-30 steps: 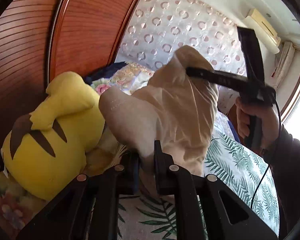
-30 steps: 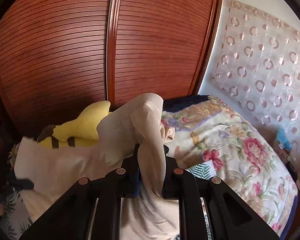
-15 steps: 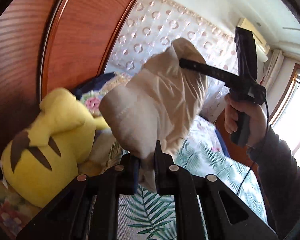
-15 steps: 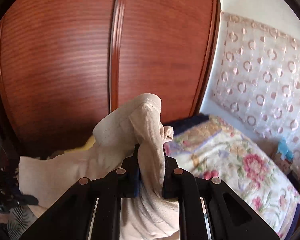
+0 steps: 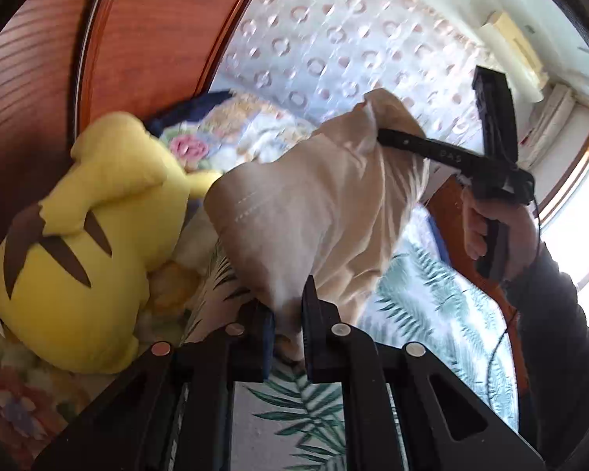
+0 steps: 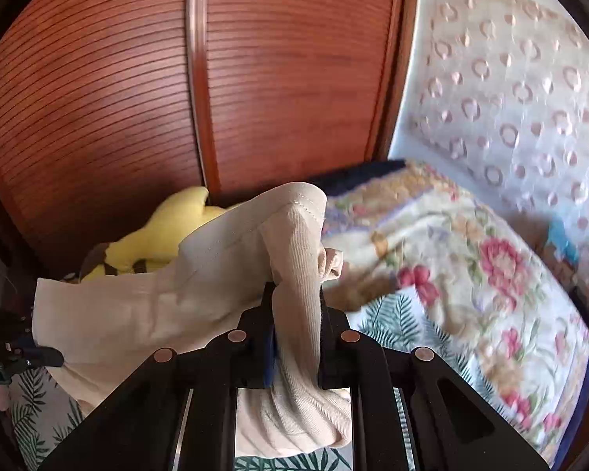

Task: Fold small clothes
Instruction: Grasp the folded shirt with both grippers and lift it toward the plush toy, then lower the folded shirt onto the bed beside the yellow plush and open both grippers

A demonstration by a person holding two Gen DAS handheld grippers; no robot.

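Both grippers clamp the beige garment [image 5: 318, 204] mid-air over the bed [image 5: 432, 298], left gripper [image 5: 286, 329] and right gripper [image 6: 296, 325] pinching separate edges; keep it taut and level, lower flat before folding.

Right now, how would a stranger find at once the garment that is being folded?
Look at the bed with the palm-leaf sheet, before the brown slatted wooden wardrobe. The beige ribbed cloth garment hangs above it, pinched between two black grippers. Unlike the yellow plush toy beside it, it is plain.
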